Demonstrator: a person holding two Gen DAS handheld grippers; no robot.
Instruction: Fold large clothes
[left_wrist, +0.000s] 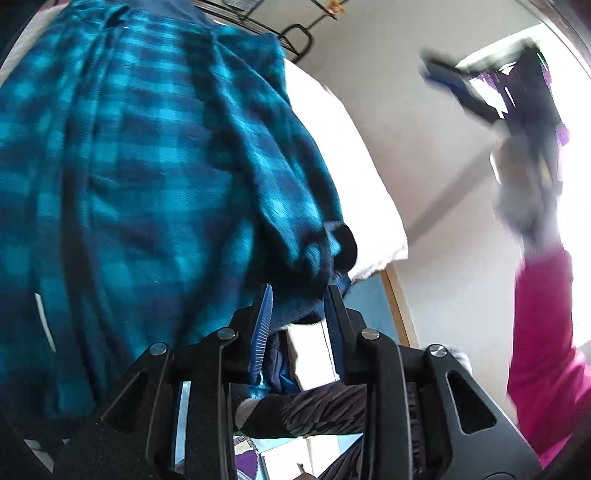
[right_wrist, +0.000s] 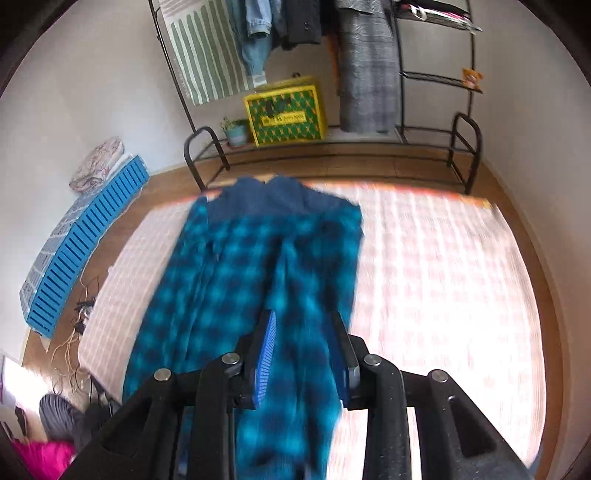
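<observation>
A large blue-and-teal checked shirt lies lengthwise on a pale checked mat, its collar at the far end. In the left wrist view the shirt fills the left half. My left gripper is shut on a bunched edge of it, with dark cloth between the blue pads. My right gripper stands over the near end of the shirt with cloth between its fingers; the view is blurred. The right gripper also shows in the left wrist view, raised at the upper right, blurred, held by an arm in a pink sleeve.
A black clothes rack with hanging garments stands past the mat's far edge, with a yellow-green box and a potted plant on its base. A blue slatted crate and cables lie on the wooden floor at the left.
</observation>
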